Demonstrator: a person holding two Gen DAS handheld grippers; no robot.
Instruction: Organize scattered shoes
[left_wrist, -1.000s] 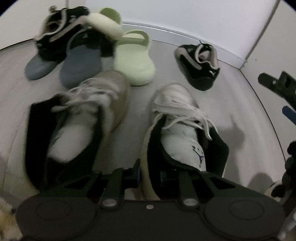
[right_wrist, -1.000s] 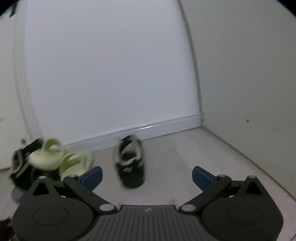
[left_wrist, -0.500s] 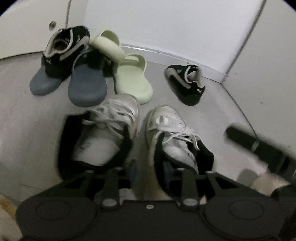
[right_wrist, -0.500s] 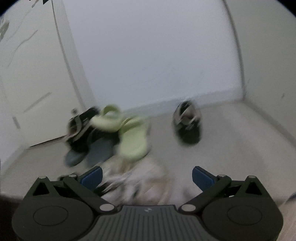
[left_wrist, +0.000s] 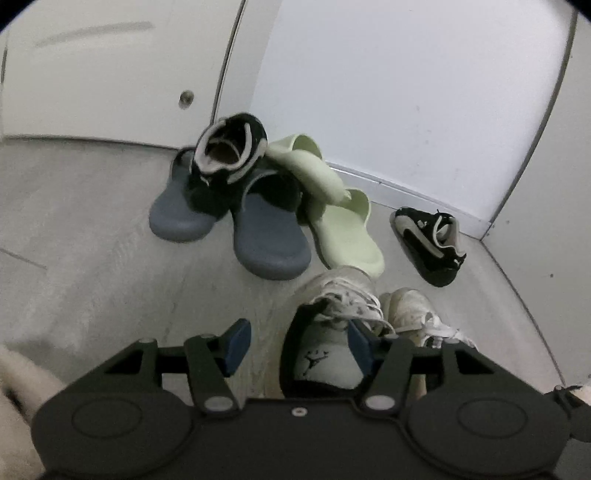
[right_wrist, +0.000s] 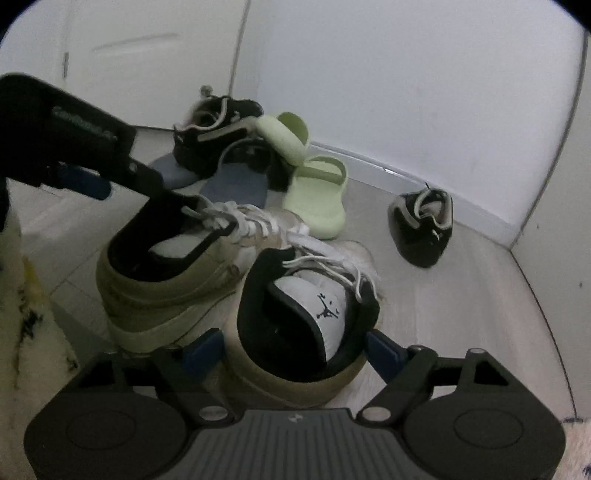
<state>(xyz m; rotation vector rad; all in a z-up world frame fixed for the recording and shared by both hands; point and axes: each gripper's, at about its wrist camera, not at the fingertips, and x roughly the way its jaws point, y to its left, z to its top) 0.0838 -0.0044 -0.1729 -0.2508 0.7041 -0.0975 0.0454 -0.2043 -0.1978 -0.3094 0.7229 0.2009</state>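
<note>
Since a second ago: left gripper (left_wrist: 297, 345) off the sneaker (left_wrist: 325, 354), spread wide, empty. Right gripper (right_wrist: 295, 349) (previously facing wall) open astride the other sneaker's (right_wrist: 295, 325) heel. Bare floor (left_wrist: 92, 258) leftward.

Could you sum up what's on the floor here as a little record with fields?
Place: floor in a room corner
Left tool: open, one finger inside the left white sneaker
Right tool: open, around the right white sneaker at its heel
Pile: black shoe and green slide on top of blue clogs
Apart: second black shoe, alone near the wall
</note>
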